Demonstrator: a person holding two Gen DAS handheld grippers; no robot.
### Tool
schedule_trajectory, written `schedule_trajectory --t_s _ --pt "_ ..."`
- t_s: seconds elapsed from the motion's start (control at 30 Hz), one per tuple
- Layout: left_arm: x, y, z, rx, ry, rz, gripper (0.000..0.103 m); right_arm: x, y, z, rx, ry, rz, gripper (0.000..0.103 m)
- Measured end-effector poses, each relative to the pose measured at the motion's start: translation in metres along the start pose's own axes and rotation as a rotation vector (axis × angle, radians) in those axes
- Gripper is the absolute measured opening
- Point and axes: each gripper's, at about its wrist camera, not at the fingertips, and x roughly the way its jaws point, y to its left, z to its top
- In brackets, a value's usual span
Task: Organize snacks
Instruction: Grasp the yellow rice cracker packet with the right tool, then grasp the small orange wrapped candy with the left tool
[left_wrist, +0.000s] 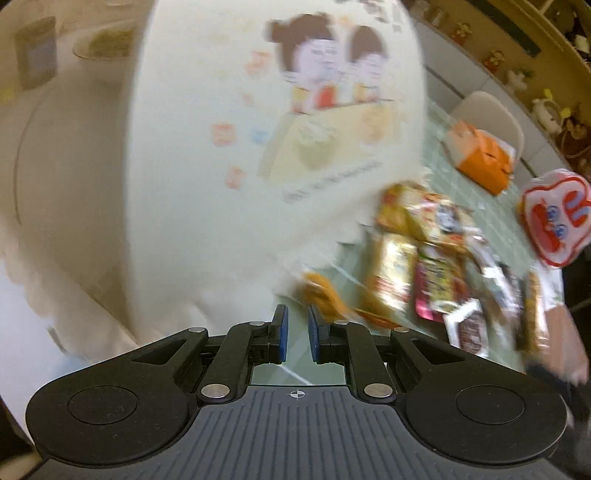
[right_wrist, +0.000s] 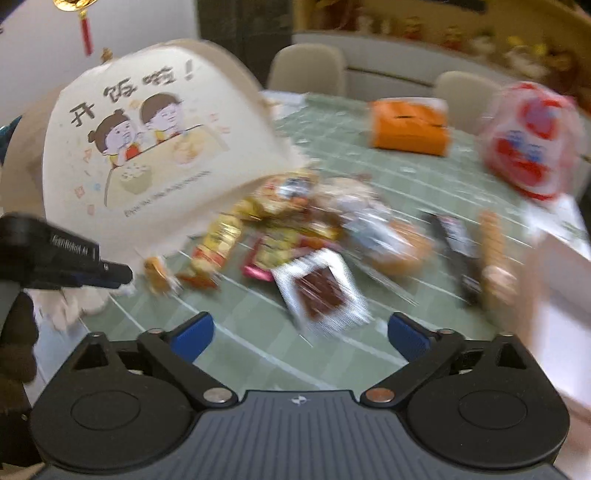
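Both grippers sit low in my two feeds, and both pictures are smeared with blur. My left gripper (left_wrist: 295, 334) has its blue pads (left_wrist: 282, 332) drawn close with only a narrow slot between them and nothing in it, so I read it as clenched on air. My right gripper (right_wrist: 301, 338) is spread wide, blue fingertips (right_wrist: 194, 334) far apart, nothing touching them; a clear-edged sachet with a dark brown centre (right_wrist: 319, 291) lies on the cloth just beyond the gap.

From the right wrist view, the snacks (right_wrist: 288, 229) form a loose heap in the middle of the table: crinkly foil and plastic wrappers in yellow, gold, red and silver, some flat, some puffy. Two long narrow packets (right_wrist: 491, 247) lie a little apart on the right. The tablecloth (right_wrist: 258, 343) is pale green with a white grid, smooth and glossy.

A large cream paper bag (right_wrist: 147, 147) with a torn, ragged lower edge leans over the left side of the heap. It carries a cartoon of two children and bold characters, and it fills most of the left wrist view, hiding whatever is behind it. The left gripper's black finger pokes in beside its lower corner.

Farther back I see an orange and white box (right_wrist: 410, 127), a round red and white patterned pouch (right_wrist: 528, 144), and pale chairs (right_wrist: 306, 68) at the table's far edge.
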Motion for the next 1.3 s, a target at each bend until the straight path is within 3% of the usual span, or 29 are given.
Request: schedule_trajectory --t_s 0.17,0.27,0.3,0.33,0.37,0.43,0.53,0.6,0.8,0.87,0.93,0.97,1.1,1.3 --pt "0.012 0.026 0.003 -0.015 0.092 -0.005 0.014 0.067 0.043 0.042 -0.041 -0.009 0.069 0.086" --pt "0.018 0.032 0.003 -0.037 0.140 -0.052 0.014 0.101 0.061 0.058 -0.028 0.032 0.111 0.081" --pt "0.020 0.031 0.003 -0.039 0.147 -0.067 0.014 0.111 0.066 0.061 -0.028 0.046 0.105 0.070" --pt "0.021 0.029 0.005 -0.040 0.151 -0.084 0.014 0.118 0.068 0.062 -0.032 0.062 0.099 0.053" --pt "0.024 0.026 0.007 -0.042 0.150 -0.098 0.014 0.123 0.069 0.061 -0.031 0.082 0.084 0.047" --pt "0.027 0.021 0.013 -0.047 0.136 -0.122 0.014 0.122 0.066 0.058 0.009 0.116 0.080 0.039" --pt "0.036 0.012 0.023 -0.062 0.097 -0.115 0.015 0.098 0.052 0.039 0.056 0.149 0.084 0.038" --pt "0.043 0.001 0.028 -0.018 0.081 -0.088 0.015 0.078 0.044 0.018 0.066 0.178 0.054 0.038" --pt "0.053 -0.037 0.026 0.179 0.060 -0.059 0.018 0.028 0.021 -0.030 0.074 0.194 -0.087 0.040" --pt "0.055 -0.050 0.022 0.251 0.058 -0.055 0.018 0.018 0.011 -0.038 0.116 0.192 -0.111 0.047" --pt "0.057 -0.061 0.015 0.323 0.070 -0.054 0.018 0.013 -0.002 -0.047 0.168 0.192 -0.128 0.065" --pt "0.060 -0.067 0.011 0.357 0.087 -0.059 0.018 0.011 -0.006 -0.052 0.191 0.194 -0.133 0.068" --pt "0.058 -0.084 -0.008 0.473 0.074 -0.038 0.022 0.005 -0.024 -0.071 0.269 0.195 -0.096 0.078" --pt "0.051 -0.103 -0.033 0.578 0.054 0.034 0.022 0.006 -0.024 -0.082 0.221 0.149 -0.021 0.097"
